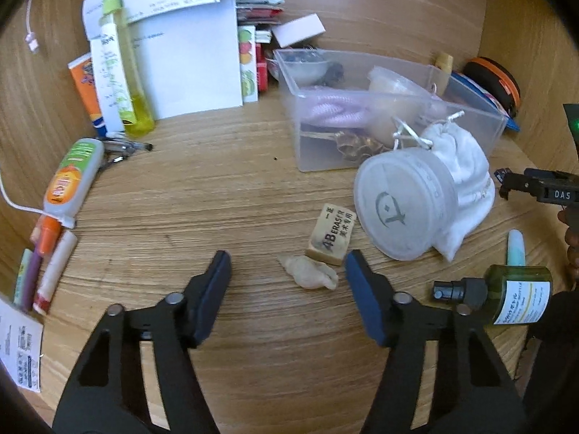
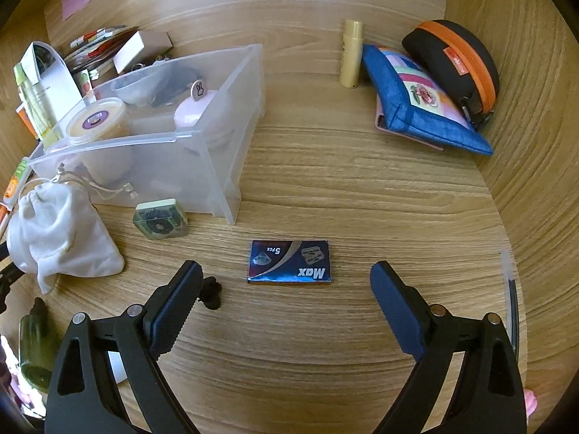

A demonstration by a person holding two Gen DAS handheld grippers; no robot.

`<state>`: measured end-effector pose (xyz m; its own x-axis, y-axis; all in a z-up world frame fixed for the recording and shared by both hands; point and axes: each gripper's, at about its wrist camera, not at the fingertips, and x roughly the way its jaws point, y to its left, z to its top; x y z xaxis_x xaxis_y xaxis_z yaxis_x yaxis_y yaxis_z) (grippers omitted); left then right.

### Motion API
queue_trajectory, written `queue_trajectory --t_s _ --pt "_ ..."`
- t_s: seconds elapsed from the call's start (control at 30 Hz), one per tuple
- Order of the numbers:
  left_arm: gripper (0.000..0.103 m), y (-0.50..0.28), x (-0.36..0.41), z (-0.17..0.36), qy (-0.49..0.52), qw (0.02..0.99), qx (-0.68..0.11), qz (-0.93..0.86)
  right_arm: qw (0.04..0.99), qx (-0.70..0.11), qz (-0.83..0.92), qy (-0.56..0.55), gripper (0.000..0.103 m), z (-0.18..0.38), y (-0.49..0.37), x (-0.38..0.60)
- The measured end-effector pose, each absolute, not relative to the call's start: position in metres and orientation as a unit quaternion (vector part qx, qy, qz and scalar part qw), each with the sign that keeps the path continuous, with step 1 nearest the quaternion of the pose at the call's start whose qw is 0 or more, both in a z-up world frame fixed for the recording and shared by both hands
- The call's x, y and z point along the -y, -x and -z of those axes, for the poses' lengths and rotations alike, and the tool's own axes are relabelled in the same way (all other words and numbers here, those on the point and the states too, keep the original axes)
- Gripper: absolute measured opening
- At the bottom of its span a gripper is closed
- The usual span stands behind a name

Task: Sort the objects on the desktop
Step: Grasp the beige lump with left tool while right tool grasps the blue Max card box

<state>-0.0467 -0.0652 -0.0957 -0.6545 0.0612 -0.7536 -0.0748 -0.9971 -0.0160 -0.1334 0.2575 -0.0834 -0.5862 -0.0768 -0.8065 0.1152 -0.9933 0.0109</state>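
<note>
The right gripper [image 2: 282, 289] is wide open, with the little blue box [image 2: 289, 261] lying flat on the surface [image 2: 362, 199] between its fingers, probably ready to grab. The left gripper [image 1: 287, 275] is open too, near the eraser [image 1: 331, 233].

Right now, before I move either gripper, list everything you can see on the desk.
bin: 1, clear plastic, mid-desk, holding tubs and a purple rope
pouch: 1, white cloth, in front of the bin
round lid: 1, frosted white, leaning against the pouch
eraser: 1, tan, ahead of left gripper
putty lump: 1, beige, touching the eraser
blade box: 1, blue, ahead of right gripper
spray bottle: 1, green, lying down
zip cases: 2, blue and black-orange, back right
left gripper: fingers open
right gripper: fingers open
</note>
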Motion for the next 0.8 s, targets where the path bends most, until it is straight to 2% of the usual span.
queue_trajectory --t_s 0.33,0.57,0.63,0.8 --pt "0.037 0.0489 0.0588 0.0985 0.408 0.044 -0.027 -0.911 0.059 -0.012 0.888 -0.457 0.08 0.0888 0.1392 -0.2556" --pt "0.03 0.0473 0.056 0.0997 0.403 0.045 -0.03 -0.914 0.056 -0.02 0.886 -0.459 0.075 0.0895 0.1412 -0.2508" --pt "0.024 0.0475 0.0561 0.0999 0.401 0.04 -0.029 -0.915 0.054 -0.021 0.887 -0.458 0.074 0.0891 0.1404 -0.2507" --pt "0.024 0.0475 0.058 0.101 0.398 0.027 -0.024 -0.917 0.048 -0.034 0.89 -0.452 0.058 0.0875 0.1389 -0.2481"
